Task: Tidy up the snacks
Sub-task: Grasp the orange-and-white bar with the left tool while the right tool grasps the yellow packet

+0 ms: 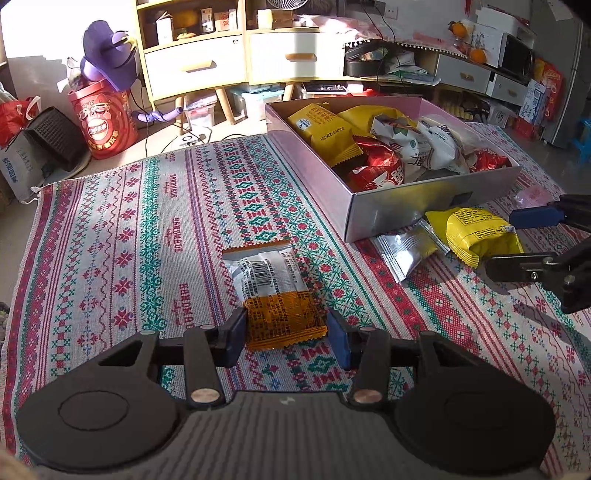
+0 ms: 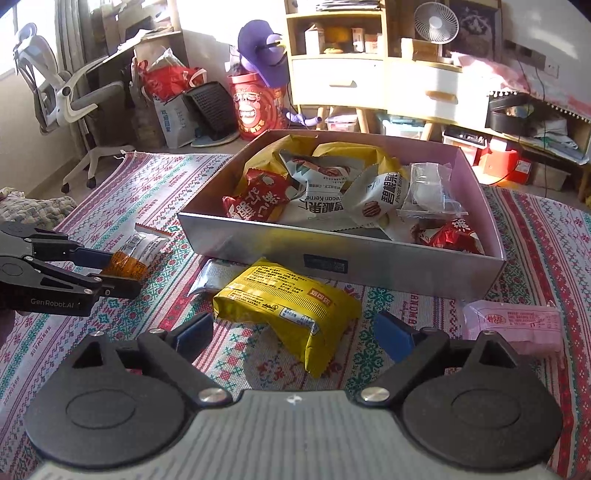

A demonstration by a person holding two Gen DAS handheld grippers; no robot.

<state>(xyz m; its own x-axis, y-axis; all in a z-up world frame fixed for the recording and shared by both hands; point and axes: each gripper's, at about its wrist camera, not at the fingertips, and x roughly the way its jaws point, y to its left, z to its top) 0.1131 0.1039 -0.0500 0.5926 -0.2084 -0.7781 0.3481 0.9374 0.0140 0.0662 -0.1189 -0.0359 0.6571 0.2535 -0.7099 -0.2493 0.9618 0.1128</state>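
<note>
covering the surface is a woven cloth [image 1: 177,229] with red, green and white bands of pattern, lit by strong sun from the side. behind it the room is full: a pale wooden cabinet with white drawers [image 1: 192,66], a red drum with a face printed on it [image 1: 101,122], a purple hat [image 1: 107,51] above the drum, a white office chair [image 2: 55,88] and a small fan [image 2: 436,22] on the cabinet.

a low pink box [image 1: 399,206] stands on the cloth and holds many snack bags, yellow, red and white.

the left gripper [image 1: 286,326] has its jaws half closed around the near end of an orange and silver packet [image 1: 273,288]. both pads sit at the packet's edges; if they really press it, the views do not settle. this packet lies flat on the cloth, its long axis going away from the gripper, the orange end near and the silver end with the barcode far.

the right gripper [image 2: 295,332] has its jaws spread wide on both sides of a yellow bag [image 2: 284,299], not touching it. the yellow bag lies just in front of the box wall, its long axis slanted, one corner pointing to the gripper. a silver sachet [image 2: 218,275] lies beside it, and a pink packet [image 2: 517,321] is at the right.
</note>
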